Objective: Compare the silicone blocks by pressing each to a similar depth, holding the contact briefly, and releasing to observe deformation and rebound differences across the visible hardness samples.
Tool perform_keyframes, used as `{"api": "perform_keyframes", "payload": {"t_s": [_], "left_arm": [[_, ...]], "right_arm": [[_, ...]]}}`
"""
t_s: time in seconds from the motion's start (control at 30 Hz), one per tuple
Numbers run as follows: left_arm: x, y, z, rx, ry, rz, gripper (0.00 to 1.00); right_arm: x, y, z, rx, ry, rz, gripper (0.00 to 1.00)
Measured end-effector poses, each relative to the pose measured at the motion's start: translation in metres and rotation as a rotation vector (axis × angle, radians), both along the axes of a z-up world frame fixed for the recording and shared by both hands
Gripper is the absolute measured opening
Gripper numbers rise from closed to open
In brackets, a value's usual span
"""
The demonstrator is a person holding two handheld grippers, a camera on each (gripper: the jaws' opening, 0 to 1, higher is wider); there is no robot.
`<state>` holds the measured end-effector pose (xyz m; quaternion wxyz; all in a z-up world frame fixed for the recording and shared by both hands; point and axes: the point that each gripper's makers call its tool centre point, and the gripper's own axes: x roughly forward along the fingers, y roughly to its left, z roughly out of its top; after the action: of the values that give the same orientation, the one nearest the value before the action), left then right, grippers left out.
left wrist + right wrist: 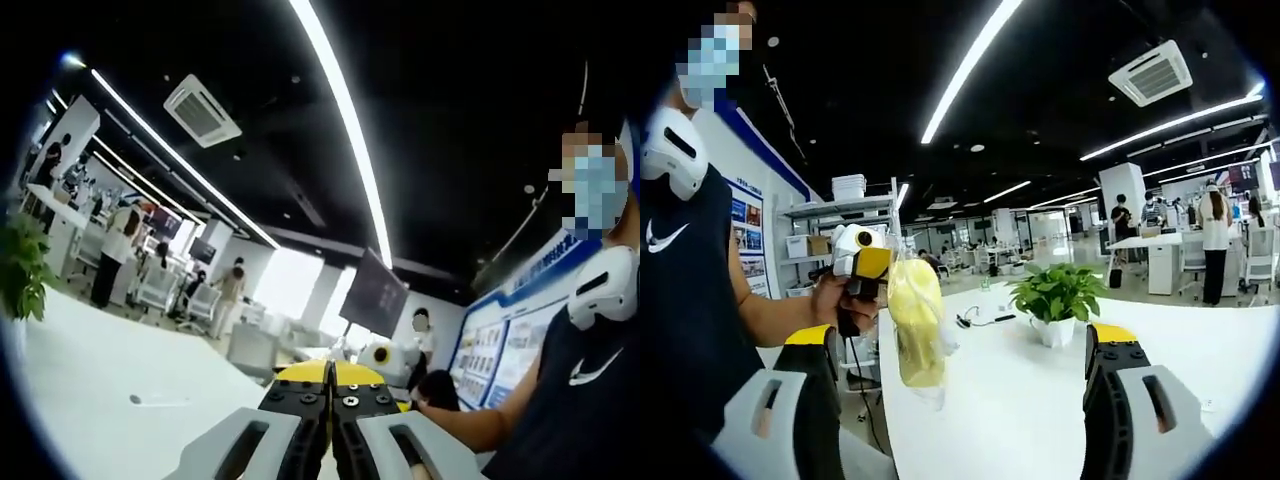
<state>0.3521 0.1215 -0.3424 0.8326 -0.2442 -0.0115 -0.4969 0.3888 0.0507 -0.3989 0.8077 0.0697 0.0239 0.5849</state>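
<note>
Looking along the left gripper (330,400), we are seeing its two jaws pressed flat together with nothing showing between them. Just past their yellow tips, a white table (110,370) is spreading out, and far behind it people are standing among desks (too small to tell more).

Looking along the right gripper (960,400), we are seeing its two jaws standing wide apart, one on each side, with bare air between them. They are holding nothing.

The same white table (1040,400) is lying under those jaws. A potted plant (1055,300) is standing on the table, near the far edge. Beside the plant, a thin dark cable (980,320) is lying on the table top.

At the table's near edge, the left gripper (865,270) is coming in, held in a hand (840,300). A clear bag with soft yellow stuff inside (915,320) is hanging down from it, just above the table's edge. We cannot tell if the yellow stuff is the silicone blocks.
</note>
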Motion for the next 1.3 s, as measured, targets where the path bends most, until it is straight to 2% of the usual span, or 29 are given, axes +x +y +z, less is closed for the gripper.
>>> {"api": "perform_keyframes", "payload": {"t_s": [0.23,0.33,0.53,0.7,0.83,0.93,1.07,1.3], "left_arm": [[0.008,0.007,-0.010,-0.015,0.034,0.023,0.00],[0.012,0.011,-0.017,-0.029,0.057,0.034,0.00],[0.017,0.016,-0.025,-0.057,0.090,0.044,0.00],[0.020,0.018,-0.034,-0.076,0.119,0.046,0.00],[0.022,0.018,-0.040,-0.089,0.139,0.046,0.00],[0.024,0.019,-0.042,-0.103,0.152,0.045,0.00],[0.025,0.019,-0.044,-0.115,0.167,0.041,0.00],[0.027,0.023,-0.054,-0.124,0.199,0.045,0.00]], "right_arm": [[0.008,-0.033,-0.025,-0.036,0.013,-0.086,0.96],[0.014,-0.052,-0.041,-0.072,0.022,-0.155,0.96],[0.016,-0.087,-0.058,-0.094,0.012,-0.249,0.97],[0.012,-0.107,-0.076,-0.127,0.033,-0.296,0.97],[0.012,-0.129,-0.097,-0.204,0.004,-0.368,0.97],[0.010,-0.142,-0.108,-0.178,0.037,-0.399,0.97],[0.009,-0.163,-0.129,-0.195,0.070,-0.462,0.97],[0.005,-0.186,-0.144,-0.197,0.096,-0.518,0.97]]}}
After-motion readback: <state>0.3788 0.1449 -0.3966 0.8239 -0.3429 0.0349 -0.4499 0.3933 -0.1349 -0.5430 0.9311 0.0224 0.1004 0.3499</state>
